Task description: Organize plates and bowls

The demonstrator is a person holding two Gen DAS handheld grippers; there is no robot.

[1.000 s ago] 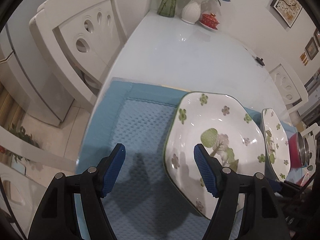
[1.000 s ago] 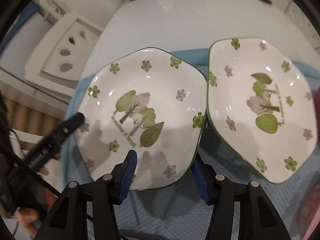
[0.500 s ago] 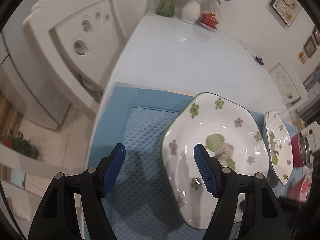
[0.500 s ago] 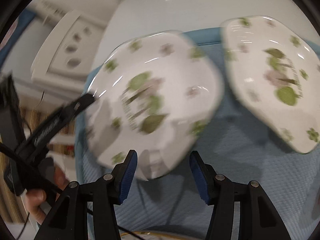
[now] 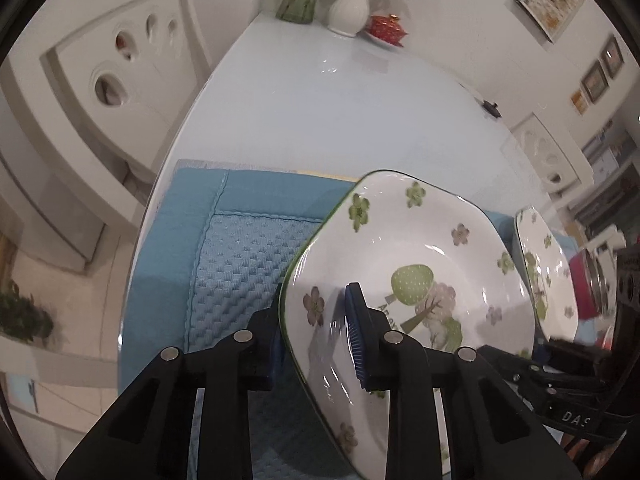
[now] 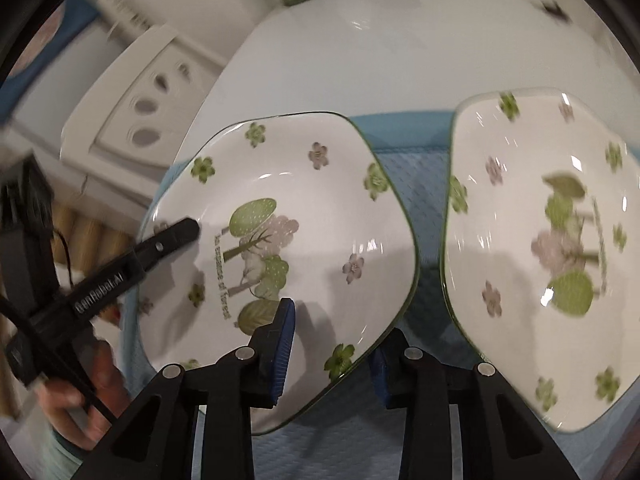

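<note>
**A:** Dining room setup: white counter (image 5: 340,120), vases and a red pot at the far end, white chair (image 5: 116,80) on the left, blue mat (image 5: 240,256) under everything. So where's the plate compared to your tongs?

**B:** I've got both pairs on the same flowered plate (image 6: 280,240). My left tongs (image 5: 316,320) sit on its left rim, one pad under the edge and one on the inside face. They've just been closing and look narrow, pinched on the rim. My right tongs (image 6: 332,348) straddle the near corner, one pad over the inside, the other below the edge. Also just been closing; I read it as a grip, but contact at the hidden pad I can't really confirm.

**A:** And the plate itself?

**B:** Sitting over the mat, seems tilted up a bit on my left side. Its twin, the second plate (image 6: 552,248), is just beside it to the right, apart by a thin strip of mat.

**A:** So what matters next?

**B:** Probably that twin lying to the right. If I'm stacking, the held plate travels rightward, with the right tongs nearer the target.
</note>
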